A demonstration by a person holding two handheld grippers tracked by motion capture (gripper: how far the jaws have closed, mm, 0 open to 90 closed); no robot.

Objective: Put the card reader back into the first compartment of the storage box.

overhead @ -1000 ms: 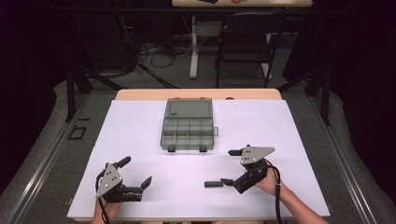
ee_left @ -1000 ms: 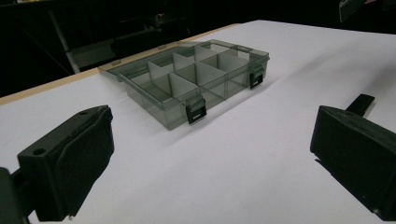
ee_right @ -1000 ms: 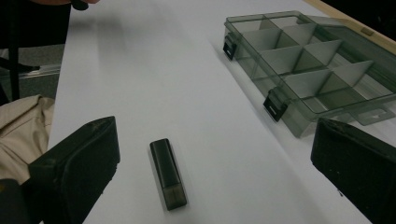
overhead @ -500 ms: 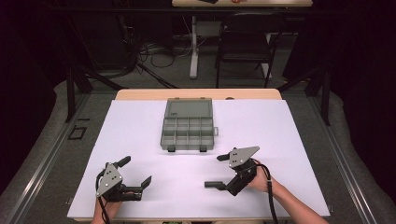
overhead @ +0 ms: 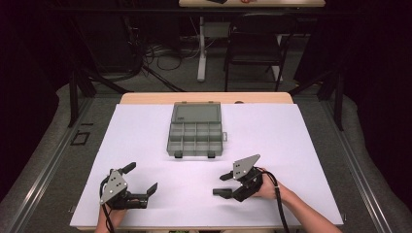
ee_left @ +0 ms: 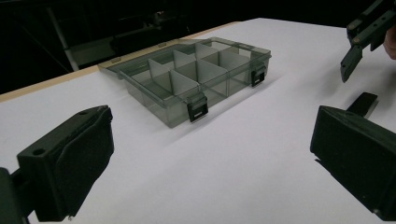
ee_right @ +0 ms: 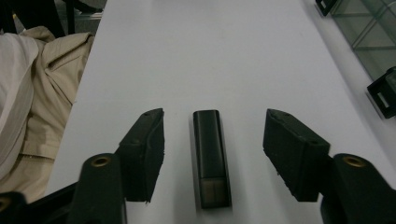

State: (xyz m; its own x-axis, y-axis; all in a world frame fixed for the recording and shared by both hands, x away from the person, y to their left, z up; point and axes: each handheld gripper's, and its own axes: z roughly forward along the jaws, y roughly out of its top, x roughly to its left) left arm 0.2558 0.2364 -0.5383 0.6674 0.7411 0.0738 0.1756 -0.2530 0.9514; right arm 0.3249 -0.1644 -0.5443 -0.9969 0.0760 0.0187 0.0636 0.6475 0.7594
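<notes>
A small black stick [ee_right: 211,156] lies flat on the white table between the spread jaws of my right gripper [ee_right: 215,140], untouched by either pad. From above, my right gripper [overhead: 223,185] sits low at the front right, open around the stick [overhead: 217,192]. My left gripper [overhead: 142,178] rests open at the front left with nothing between its jaws. In the left gripper view, my left gripper [ee_left: 210,158] faces a smoky clear compartment box [ee_left: 196,79], and the stick [ee_left: 363,103] lies at the right under the right gripper [ee_left: 364,42].
The compartment box [overhead: 196,137] stands at the table's middle back with its lid [overhead: 197,112] folded open behind it and its compartments empty. One black latch [ee_right: 385,93] of the box shows at the right. The person's beige clothing [ee_right: 37,93] is at the table's near edge.
My right gripper has moved left along the table until its open jaws straddle the black stick. The left gripper has stayed still.
</notes>
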